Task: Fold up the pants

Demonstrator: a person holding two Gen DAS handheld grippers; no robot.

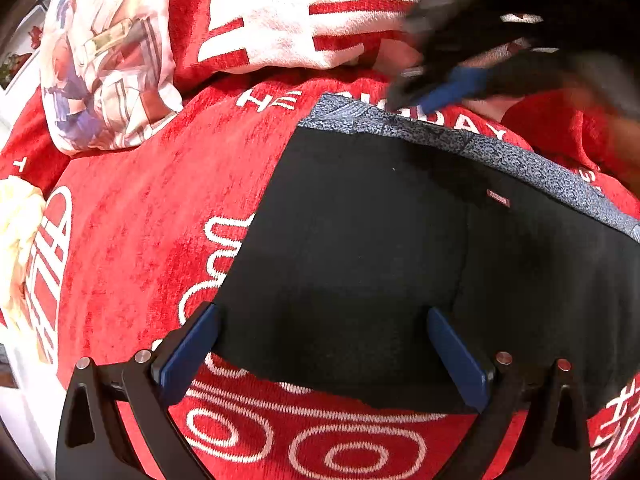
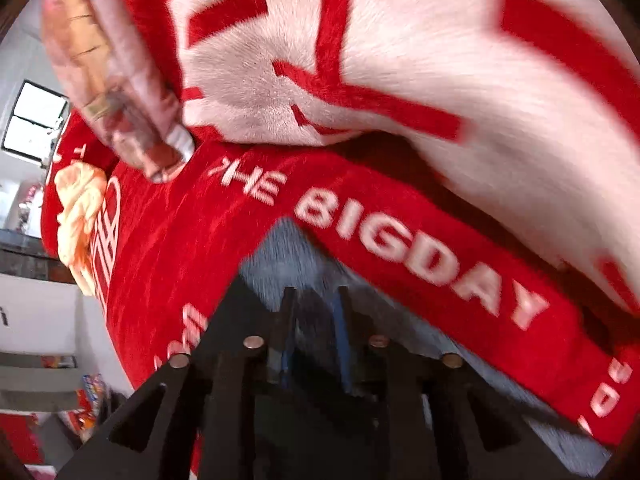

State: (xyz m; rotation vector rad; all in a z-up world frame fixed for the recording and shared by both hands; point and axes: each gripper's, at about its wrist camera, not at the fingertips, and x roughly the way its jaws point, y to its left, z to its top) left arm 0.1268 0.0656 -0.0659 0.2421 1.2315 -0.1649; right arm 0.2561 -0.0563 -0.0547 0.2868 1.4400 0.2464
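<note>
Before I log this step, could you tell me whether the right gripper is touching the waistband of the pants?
Cannot tell. In the left wrist view the right gripper sits at the waistband edge, but blur hides any contact; the right wrist view is blurred too.

Matt black cloth pants [image 1: 360,248] with speckled knit waistband [image 1: 500,152] lie on fuzzy red blanket [image 1: 160,208]

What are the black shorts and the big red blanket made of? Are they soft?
The black shorts look like smooth, matte stretchy knit, probably cotton or similar; their speckled grey waistband looks elastic. The red blanket looks like plush fleece or chenille: its fuzzy pile shows streaks. Both seem soft, though looks can't prove it.
</note>
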